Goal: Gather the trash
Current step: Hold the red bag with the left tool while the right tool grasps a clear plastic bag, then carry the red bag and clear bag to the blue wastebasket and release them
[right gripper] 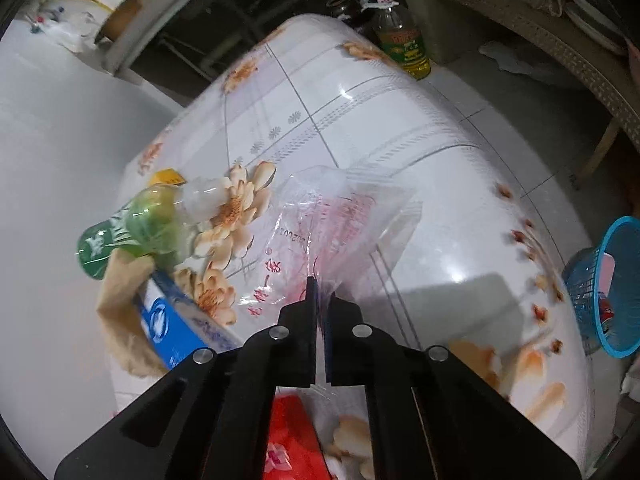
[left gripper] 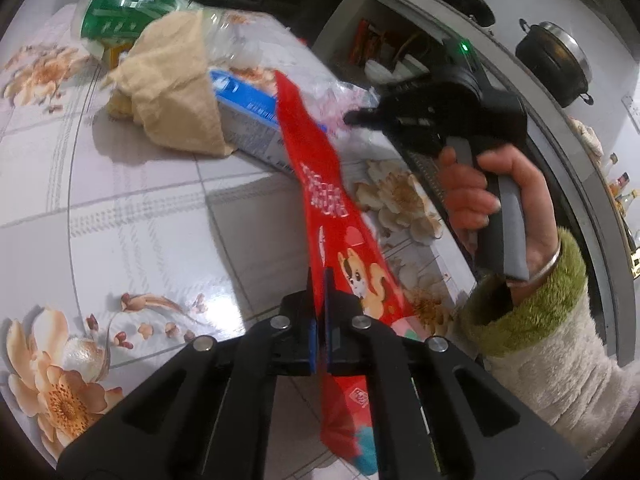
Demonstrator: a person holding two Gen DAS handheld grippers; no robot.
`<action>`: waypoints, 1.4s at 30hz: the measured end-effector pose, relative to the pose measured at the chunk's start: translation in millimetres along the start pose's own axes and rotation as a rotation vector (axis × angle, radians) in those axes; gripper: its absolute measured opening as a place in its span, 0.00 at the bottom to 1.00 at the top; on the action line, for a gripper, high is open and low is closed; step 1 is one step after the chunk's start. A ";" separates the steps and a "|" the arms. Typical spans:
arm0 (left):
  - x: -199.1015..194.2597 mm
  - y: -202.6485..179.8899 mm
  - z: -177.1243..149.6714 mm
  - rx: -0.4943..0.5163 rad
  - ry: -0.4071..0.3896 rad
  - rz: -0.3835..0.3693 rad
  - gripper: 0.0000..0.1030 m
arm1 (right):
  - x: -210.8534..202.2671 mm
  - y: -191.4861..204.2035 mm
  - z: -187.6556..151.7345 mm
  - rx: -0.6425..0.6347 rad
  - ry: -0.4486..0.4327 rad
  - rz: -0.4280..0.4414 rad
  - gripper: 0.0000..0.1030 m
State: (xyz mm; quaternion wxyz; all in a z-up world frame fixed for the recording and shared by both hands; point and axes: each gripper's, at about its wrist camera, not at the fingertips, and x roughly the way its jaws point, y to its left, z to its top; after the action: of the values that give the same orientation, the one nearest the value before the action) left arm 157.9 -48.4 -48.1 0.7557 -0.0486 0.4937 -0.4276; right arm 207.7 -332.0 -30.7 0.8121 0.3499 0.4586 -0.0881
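Observation:
My left gripper [left gripper: 320,280] is shut on a long red snack wrapper [left gripper: 320,184] that stretches away over the flowered table [left gripper: 140,220]. The same wrapper [right gripper: 288,432] shows red at the bottom of the right wrist view. My right gripper [right gripper: 322,292] is shut on the near edge of a clear plastic bag [right gripper: 340,220] with red print, which lies crumpled on the table. In the left wrist view a hand in a fleece sleeve holds the right gripper [left gripper: 354,116], with its tips at the clear bag [left gripper: 340,92].
A green plastic bottle [right gripper: 132,228], a beige cloth [left gripper: 172,88] and a blue and white box [left gripper: 248,116] lie in a heap at the table's far side. A blue mesh basket [right gripper: 582,292] stands off the table's right edge. An oil bottle [right gripper: 404,40] stands on the floor beyond.

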 end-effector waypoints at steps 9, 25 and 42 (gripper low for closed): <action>-12.5 -36.4 12.0 0.085 -0.048 -0.028 0.00 | -80.6 -44.1 -23.0 0.044 -0.143 0.026 0.02; 20.5 -161.9 46.8 0.312 -0.040 -0.127 0.00 | -219.0 -208.7 -90.3 0.316 -0.391 -0.019 0.02; 241.0 -338.1 58.0 0.582 0.351 -0.093 0.00 | -195.1 -400.9 -151.5 0.583 -0.349 -0.308 0.02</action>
State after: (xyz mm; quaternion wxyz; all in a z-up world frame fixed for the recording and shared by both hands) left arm 36.7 -448.8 -20.8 0.6213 0.2210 0.4706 -0.5862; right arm -191.8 -564.9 -119.5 0.7217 0.4729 0.3160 -0.3946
